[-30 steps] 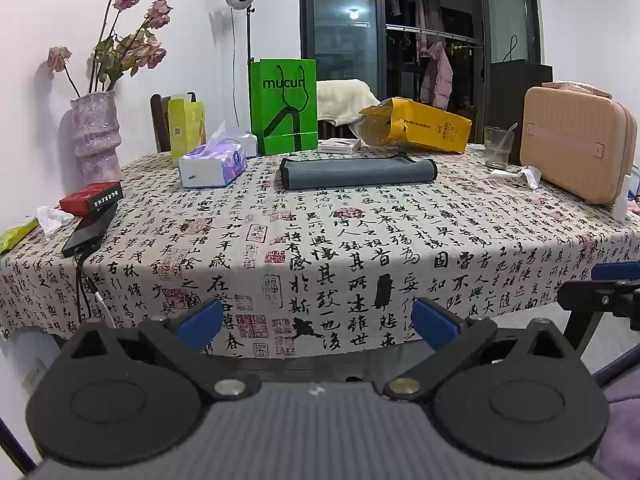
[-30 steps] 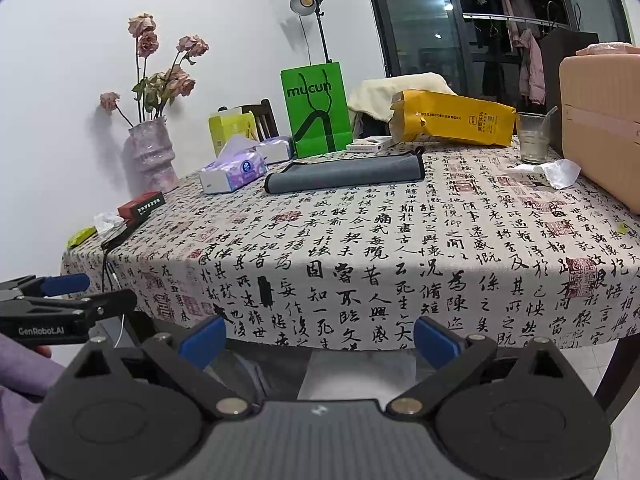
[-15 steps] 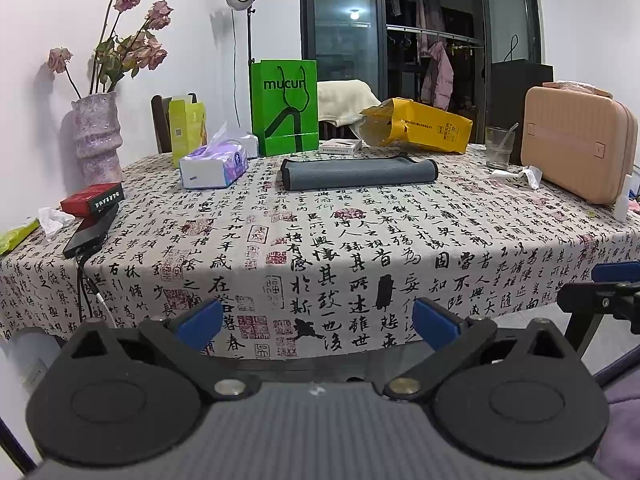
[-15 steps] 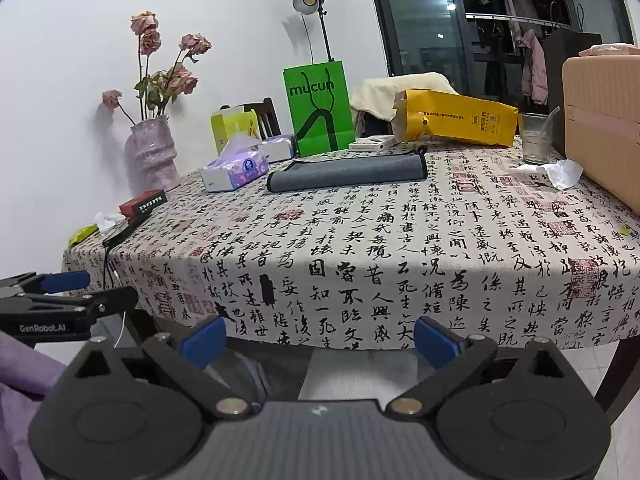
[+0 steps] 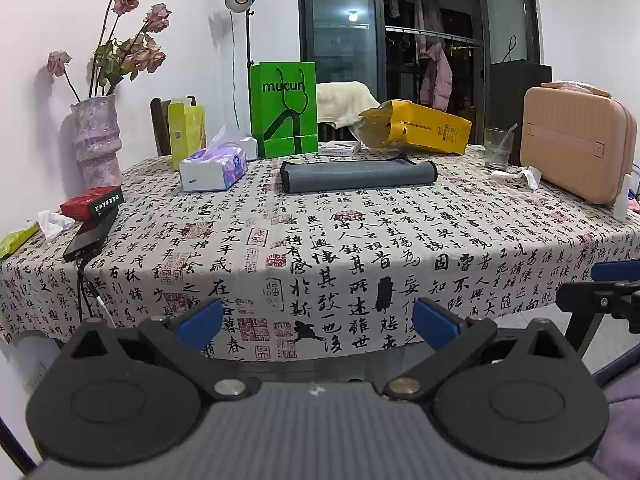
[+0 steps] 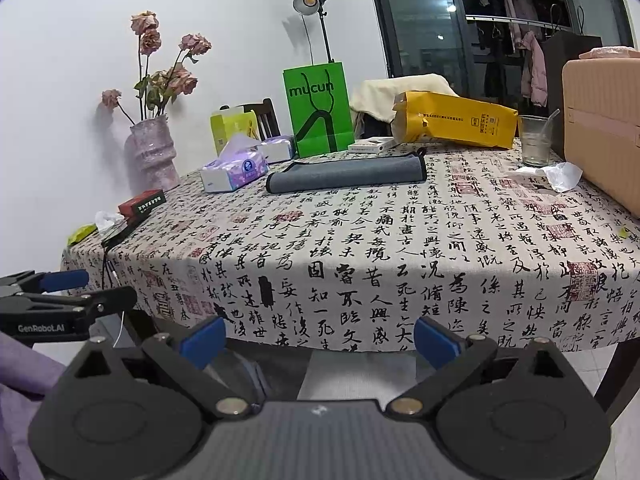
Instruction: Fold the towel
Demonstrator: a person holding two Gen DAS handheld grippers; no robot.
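Note:
A grey towel lies folded into a long narrow strip on the far half of the table; it also shows in the right wrist view. My left gripper is open and empty, held in front of the table's near edge, well short of the towel. My right gripper is open and empty too, just below the near edge. Each gripper shows at the side of the other's view: the right one and the left one.
The table wears a calligraphy-print cloth. On it stand a tissue box, a green bag, a yellow bag, a glass, a pink case, a vase, a red box and a phone.
Both grippers have crept slightly forward and upward; the table looks a little closer in the right wrist view. The towel has not moved.

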